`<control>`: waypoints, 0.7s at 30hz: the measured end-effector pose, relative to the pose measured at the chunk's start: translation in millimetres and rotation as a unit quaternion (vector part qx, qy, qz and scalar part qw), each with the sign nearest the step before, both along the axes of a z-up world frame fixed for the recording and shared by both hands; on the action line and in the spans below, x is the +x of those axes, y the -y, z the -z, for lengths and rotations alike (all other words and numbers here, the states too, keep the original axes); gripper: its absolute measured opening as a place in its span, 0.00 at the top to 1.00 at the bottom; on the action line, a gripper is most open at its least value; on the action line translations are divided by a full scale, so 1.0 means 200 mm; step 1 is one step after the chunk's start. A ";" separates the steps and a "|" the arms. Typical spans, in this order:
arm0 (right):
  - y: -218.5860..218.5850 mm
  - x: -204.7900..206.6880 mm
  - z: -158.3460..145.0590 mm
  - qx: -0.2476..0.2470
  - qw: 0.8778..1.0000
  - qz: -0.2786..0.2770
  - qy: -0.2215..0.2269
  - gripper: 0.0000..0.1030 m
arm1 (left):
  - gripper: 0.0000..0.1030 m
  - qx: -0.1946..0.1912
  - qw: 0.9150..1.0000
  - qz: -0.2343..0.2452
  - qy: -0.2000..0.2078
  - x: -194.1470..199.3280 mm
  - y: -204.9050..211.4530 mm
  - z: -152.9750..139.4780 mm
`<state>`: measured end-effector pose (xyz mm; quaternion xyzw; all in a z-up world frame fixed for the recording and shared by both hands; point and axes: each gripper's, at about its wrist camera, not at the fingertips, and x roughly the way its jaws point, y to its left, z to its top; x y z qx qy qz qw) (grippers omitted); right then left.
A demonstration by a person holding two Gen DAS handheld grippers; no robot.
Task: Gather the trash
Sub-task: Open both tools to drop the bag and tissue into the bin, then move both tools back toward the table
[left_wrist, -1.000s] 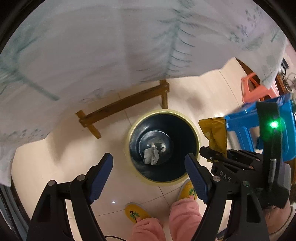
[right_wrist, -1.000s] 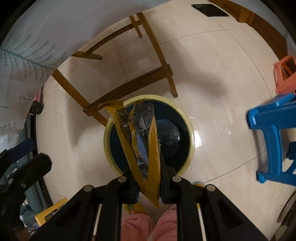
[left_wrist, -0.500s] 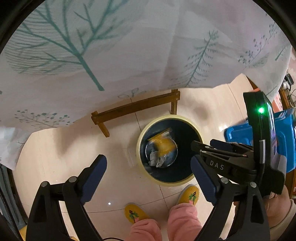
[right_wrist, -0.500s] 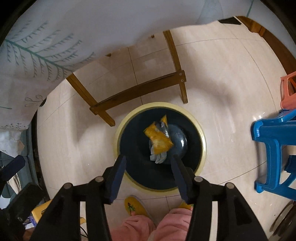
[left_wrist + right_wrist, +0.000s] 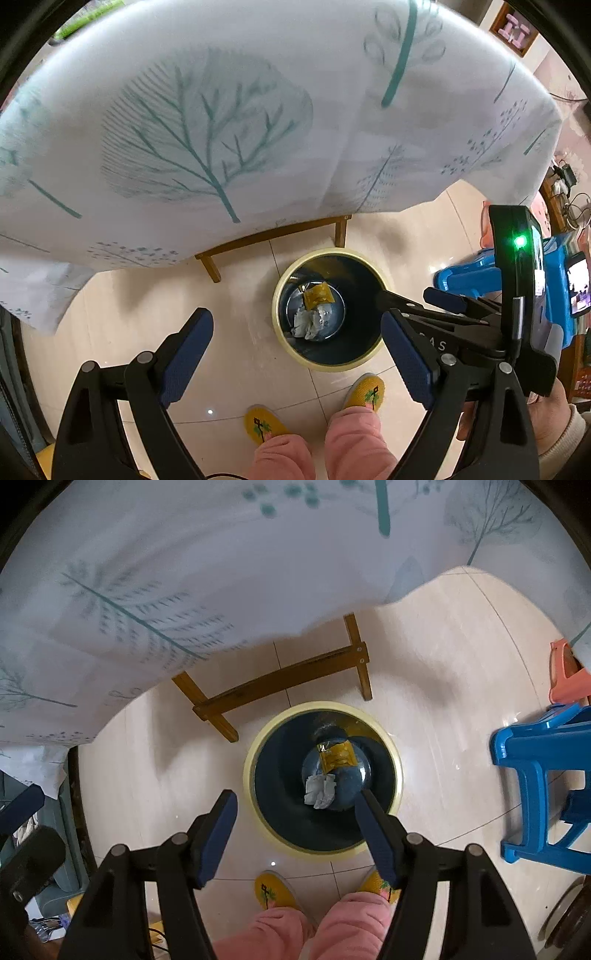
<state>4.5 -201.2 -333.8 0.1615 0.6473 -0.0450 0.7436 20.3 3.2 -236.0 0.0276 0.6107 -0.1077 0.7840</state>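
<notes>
Seen from my left wrist: my left gripper point(image 5: 295, 345) hangs with its jaws spread wide and nothing between them, above the yellow-rimmed bin point(image 5: 295, 356) on the floor tiles, where the yellow wrapper point(image 5: 318, 295) now lies at the bottom beside the crumpled tissue point(image 5: 308, 322); my right gripper point(image 5: 417, 306) reaches in from the side, and the leaf-print tablecloth point(image 5: 229, 122) drapes over the surface above. Seen from my right wrist: the right gripper's jaws are opening, empty, the wrapper they pinched a second ago dropped into the bin below. That piece looks collected; I judge both hands free for more trash.
</notes>
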 end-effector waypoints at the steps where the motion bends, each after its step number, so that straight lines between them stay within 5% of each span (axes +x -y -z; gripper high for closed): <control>1: 0.00 0.00 -0.03 -0.002 1.000 0.000 0.002 0.34 | 0.12 -0.002 1.000 0.000 0.002 0.00 -0.01 -0.03; 6: -0.01 -0.02 -0.15 -0.002 1.000 0.006 0.013 0.26 | 0.12 -0.002 1.000 0.003 0.007 0.00 -0.03 -0.15; 21: 0.04 -0.10 -0.63 0.037 0.997 0.035 0.058 0.26 | 0.12 -0.021 0.999 0.000 0.031 -0.05 -0.12 -0.58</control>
